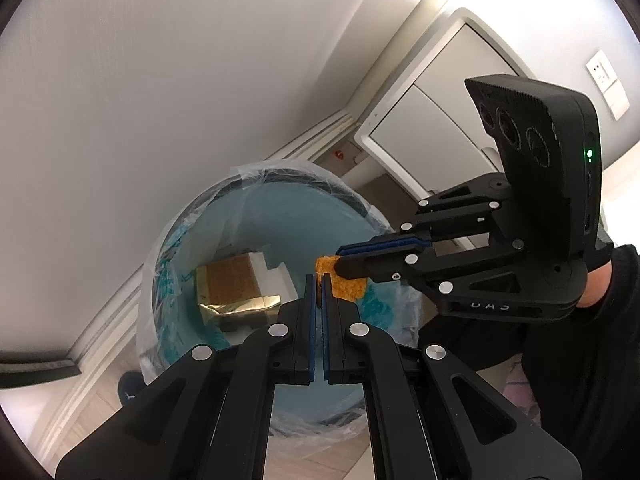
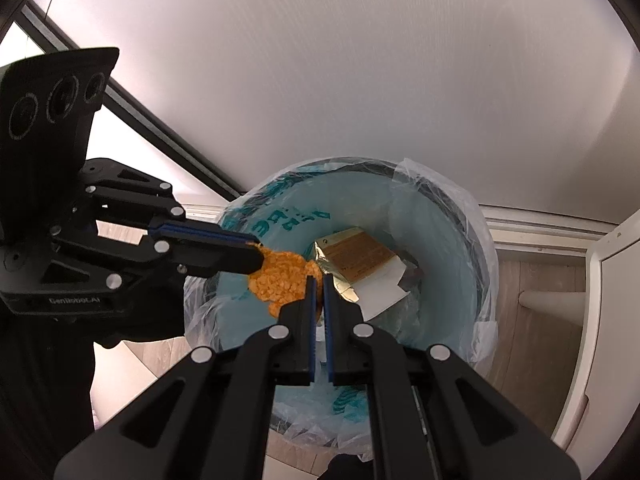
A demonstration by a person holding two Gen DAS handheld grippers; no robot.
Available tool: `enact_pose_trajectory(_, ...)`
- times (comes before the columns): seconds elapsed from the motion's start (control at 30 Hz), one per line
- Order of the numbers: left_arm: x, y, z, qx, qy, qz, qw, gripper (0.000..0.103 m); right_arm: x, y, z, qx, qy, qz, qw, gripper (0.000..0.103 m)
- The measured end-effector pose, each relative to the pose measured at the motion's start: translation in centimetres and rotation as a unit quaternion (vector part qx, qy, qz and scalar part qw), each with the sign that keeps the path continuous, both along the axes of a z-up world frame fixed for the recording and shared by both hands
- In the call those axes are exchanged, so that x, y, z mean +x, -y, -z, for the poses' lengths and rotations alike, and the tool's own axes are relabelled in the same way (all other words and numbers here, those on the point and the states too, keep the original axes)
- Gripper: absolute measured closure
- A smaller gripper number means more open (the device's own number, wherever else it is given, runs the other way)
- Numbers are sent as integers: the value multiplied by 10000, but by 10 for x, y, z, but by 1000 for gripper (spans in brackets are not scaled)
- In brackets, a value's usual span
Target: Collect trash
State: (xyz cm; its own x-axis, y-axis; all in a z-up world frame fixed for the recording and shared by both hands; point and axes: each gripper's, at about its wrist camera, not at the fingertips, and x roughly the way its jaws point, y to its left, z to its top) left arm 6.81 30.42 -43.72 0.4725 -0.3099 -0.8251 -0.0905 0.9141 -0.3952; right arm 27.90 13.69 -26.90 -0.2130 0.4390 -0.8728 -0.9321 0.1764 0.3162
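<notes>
An orange peel (image 1: 349,280) hangs above the open trash bin (image 1: 256,184), which is lined with a blue-printed clear bag. My left gripper (image 1: 318,280) is shut on one edge of the peel. My right gripper (image 1: 340,258) comes in from the right and is shut on its other edge. In the right wrist view the peel (image 2: 280,284) sits between my right gripper (image 2: 319,280) and my left gripper (image 2: 258,250), over the bin (image 2: 460,216). A brown and gold carton with white card (image 2: 360,264) lies at the bin's bottom.
The bin stands on a wood floor (image 2: 516,300) against a white wall (image 1: 160,80) with a skirting board. A white cabinet (image 1: 432,116) is to the right of the bin. A wall socket (image 1: 604,76) is at the far right.
</notes>
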Motion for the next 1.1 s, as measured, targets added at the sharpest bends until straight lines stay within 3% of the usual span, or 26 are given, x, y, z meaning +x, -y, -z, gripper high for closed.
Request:
enact_pose_trajectory(0.33, -4, 4, 12, 154, -222, -37, 9996, 102, -4, 1, 5, -54, 228, 60, 9997, 97)
enact_pose_trajectory(0.37, -5, 4, 12, 188, -228, -45, 9996, 98, -4, 1, 5, -55, 254, 70, 9996, 97)
enact_pose_trajectory(0.43, -6, 2, 13, 251, -250, -91, 9993, 72, -3, 2, 4, -63, 340, 117, 9993, 97)
enact_pose_trajectory(0.47, -6, 2, 14, 282, -263, -134, 9992, 46, -2, 3, 4, -56, 391, 119, 9991, 90)
enact_pose_trajectory(0.5, -7, 2, 14, 369, -274, -175, 9988, 27, -3, 3, 4, -70, 476, 126, 9988, 66)
enact_pose_trajectory(0.53, -7, 3, 14, 525, -283, -189, 9980, 22, -3, 4, 4, -95, 574, 150, 9982, 49)
enact_pose_trajectory(0.57, -7, 3, 14, 592, -292, -191, 9976, 20, -3, 4, 5, -112, 616, 189, 9979, 22)
enact_pose_trajectory(0.6, -7, 2, 15, 559, -295, -195, 9978, 17, -2, 5, 6, -122, 684, 240, 9973, 14)
enact_pose_trajectory(0.7, -8, 1, 14, 691, -274, -223, 9970, 8, -2, 5, 7, -154, 817, 257, 9962, 7)
enact_pose_trajectory(1.1, -12, -3, 7, 873, -164, -306, 9956, 6, -4, 2, 1, -76, 1094, 153, 9938, 7)
